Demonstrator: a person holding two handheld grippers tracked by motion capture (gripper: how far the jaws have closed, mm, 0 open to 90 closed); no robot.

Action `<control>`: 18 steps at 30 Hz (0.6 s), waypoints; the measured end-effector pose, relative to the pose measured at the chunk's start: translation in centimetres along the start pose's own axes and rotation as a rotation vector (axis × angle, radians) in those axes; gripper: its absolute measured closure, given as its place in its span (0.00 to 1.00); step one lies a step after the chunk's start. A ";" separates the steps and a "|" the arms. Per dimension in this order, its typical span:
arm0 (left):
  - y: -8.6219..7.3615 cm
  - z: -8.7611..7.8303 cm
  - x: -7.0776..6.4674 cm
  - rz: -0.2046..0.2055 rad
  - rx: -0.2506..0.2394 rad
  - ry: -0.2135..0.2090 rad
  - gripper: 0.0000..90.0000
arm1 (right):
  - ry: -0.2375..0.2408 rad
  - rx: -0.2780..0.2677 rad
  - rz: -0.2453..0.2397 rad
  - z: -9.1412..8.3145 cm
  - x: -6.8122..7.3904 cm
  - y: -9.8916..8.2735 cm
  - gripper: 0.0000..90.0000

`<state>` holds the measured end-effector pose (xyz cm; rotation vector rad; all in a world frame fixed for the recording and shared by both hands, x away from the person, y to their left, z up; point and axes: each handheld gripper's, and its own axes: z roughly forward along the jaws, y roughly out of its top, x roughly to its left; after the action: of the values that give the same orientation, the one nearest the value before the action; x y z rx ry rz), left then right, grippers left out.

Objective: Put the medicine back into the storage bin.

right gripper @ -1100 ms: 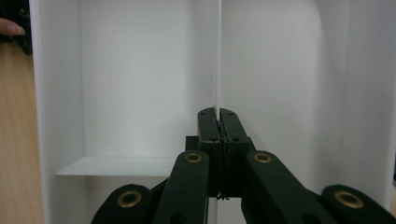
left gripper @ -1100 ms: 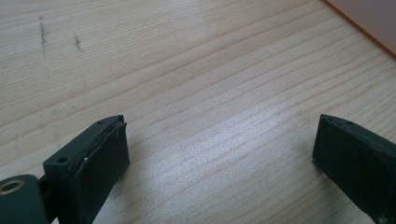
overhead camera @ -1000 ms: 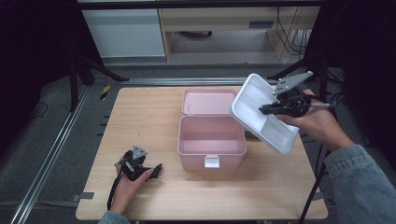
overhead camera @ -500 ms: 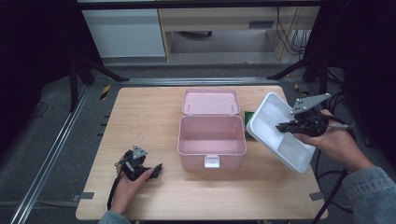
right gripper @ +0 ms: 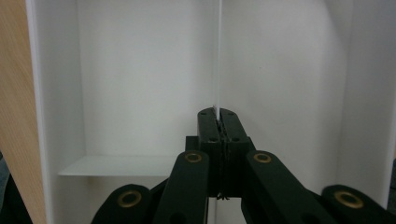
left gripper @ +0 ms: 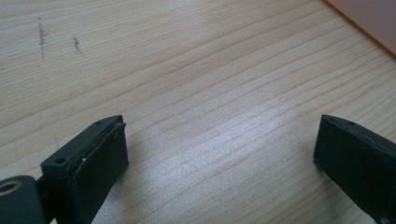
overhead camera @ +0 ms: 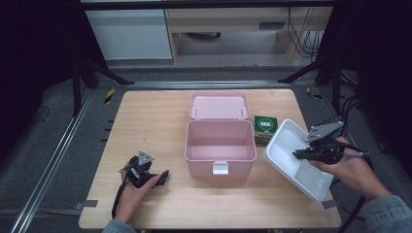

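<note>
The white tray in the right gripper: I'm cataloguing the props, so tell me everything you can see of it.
The white tray is a shallow rectangular insert, apparently smooth plastic, with thin inner walls splitting it into compartments, all empty. It sits tilted at the table's right edge, beside the open pink box and a green-and-white packet. The right gripper is shut on one thin divider wall.

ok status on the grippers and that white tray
Right gripper shut on white tray's inner divider. Left gripper open, nothing between jaws, on table. Green box just beyond tray, beside pink box.
</note>
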<state>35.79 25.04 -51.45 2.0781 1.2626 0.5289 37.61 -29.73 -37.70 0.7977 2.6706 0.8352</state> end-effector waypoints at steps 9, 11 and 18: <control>0.0 0.0 0.0 0.000 0.000 0.000 0.02 | 0.041 0.047 0.005 2.7 0.9 -1.9 1.00; 0.0 0.0 0.0 0.001 0.000 0.000 0.02 | 0.047 0.077 0.004 3.5 1.1 -2.3 1.00; 0.0 0.0 0.0 0.001 0.000 0.000 0.02 | 0.060 0.132 -0.006 6.0 1.3 -2.9 1.00</control>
<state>35.83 25.02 -51.45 2.0790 1.2620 0.5292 37.44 -28.25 -44.32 0.8060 2.8035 0.6979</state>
